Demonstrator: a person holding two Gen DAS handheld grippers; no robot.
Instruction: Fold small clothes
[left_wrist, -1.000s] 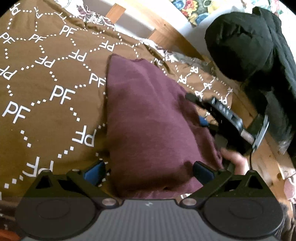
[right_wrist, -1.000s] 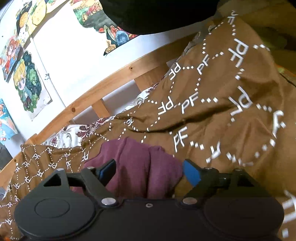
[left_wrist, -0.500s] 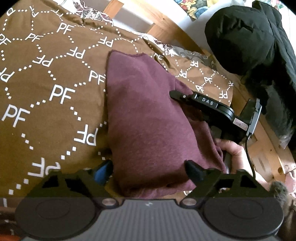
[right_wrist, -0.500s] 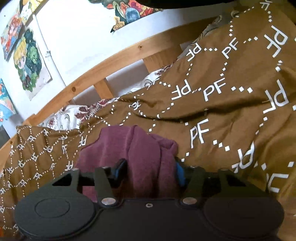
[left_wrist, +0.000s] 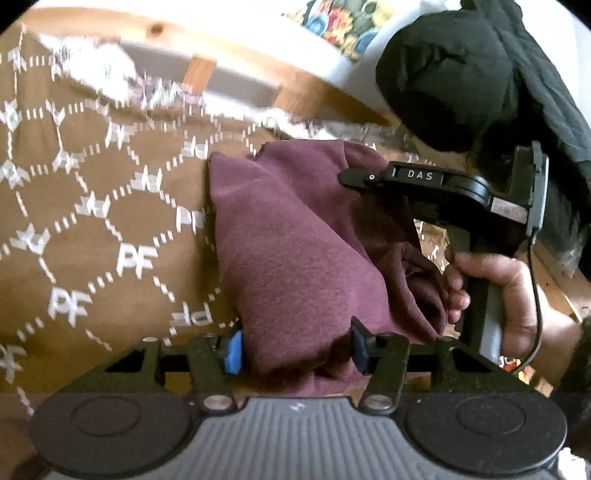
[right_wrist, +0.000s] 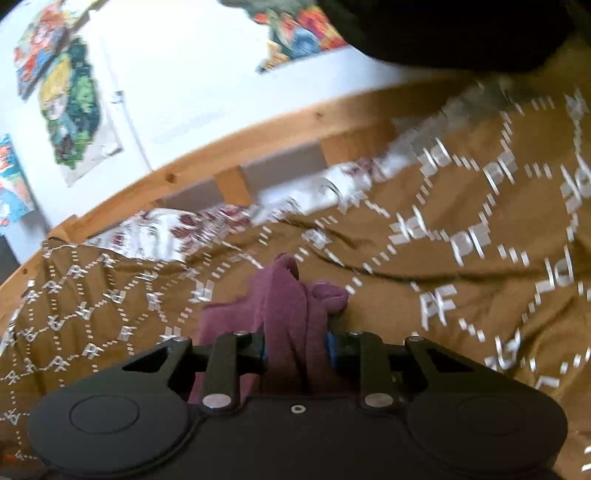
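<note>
Both your grippers clamp the maroon garment (left_wrist: 295, 258) on the bed.

Your left gripper (left_wrist: 295, 349) pinches its near edge, your right gripper (right_wrist: 295, 349) a bunched fold; brown blanket (left_wrist: 92, 221) below, black jacket (left_wrist: 461, 74) behind; the far fabric is blurred.

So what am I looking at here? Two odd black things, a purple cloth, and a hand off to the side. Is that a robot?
No robot: a person holds a two-finger gripper in each hand, with a fisheye camera on each looking along its fingers. One picture comes from the left gripper, the other from the right gripper. In the left view the right gripper shows from outside, with the person's hand on its handle. A maroon garment, partly folded, lies on a brown bedspread printed with white PF letters. Both grippers are shut on bunched parts of it. Behind are a wooden bed frame, posters and a black coat.
</note>
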